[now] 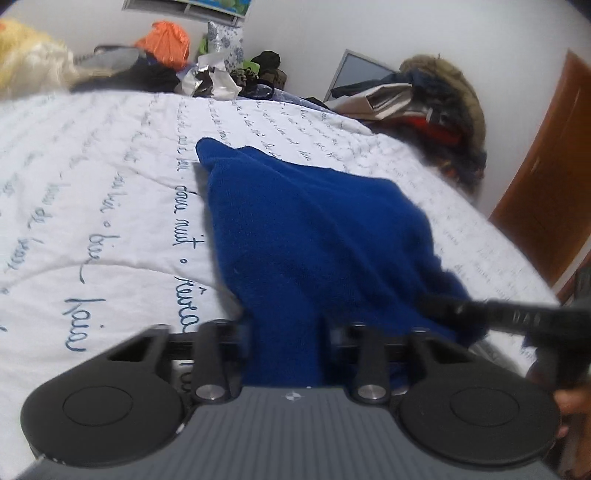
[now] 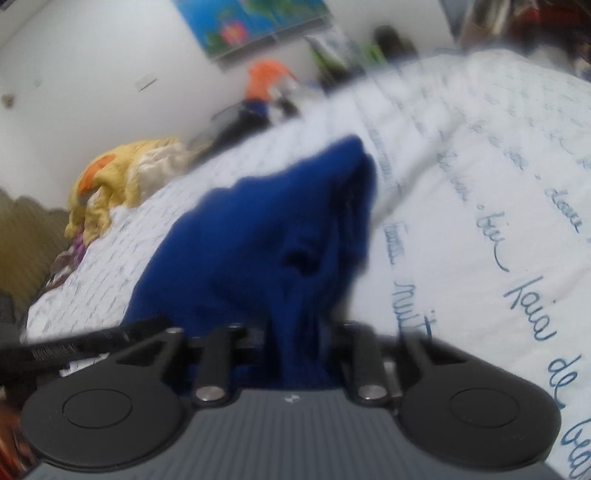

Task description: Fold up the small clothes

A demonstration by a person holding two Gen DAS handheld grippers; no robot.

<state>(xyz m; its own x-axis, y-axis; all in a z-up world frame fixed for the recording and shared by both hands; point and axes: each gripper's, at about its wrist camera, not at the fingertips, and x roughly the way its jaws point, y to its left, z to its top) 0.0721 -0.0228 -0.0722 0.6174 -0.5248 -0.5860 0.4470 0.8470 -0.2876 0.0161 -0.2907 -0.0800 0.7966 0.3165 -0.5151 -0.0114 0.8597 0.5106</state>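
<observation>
A dark blue knit garment (image 1: pixel 314 229) lies rumpled on a white bed cover (image 1: pixel 110 192) printed with blue script. Its near edge is gathered into my left gripper (image 1: pixel 284 343), which is shut on the cloth; the fabric hides the fingertips. In the left wrist view, my right gripper (image 1: pixel 454 308) reaches in from the right and bites the garment's right edge. In the right wrist view the blue garment (image 2: pixel 258 240) rises in a ridge from my right gripper (image 2: pixel 299 350), shut on a bunched fold. The left gripper (image 2: pixel 92 339) shows at the lower left.
Along the far edge of the bed sit a yellow blanket (image 1: pixel 26 59), an orange bag (image 1: pixel 166 37) and dark clothes (image 1: pixel 258 70). A fur-hooded coat (image 1: pixel 447 107) is heaped at the right, beside a wooden door (image 1: pixel 546 177). A poster (image 2: pixel 251 22) hangs on the wall.
</observation>
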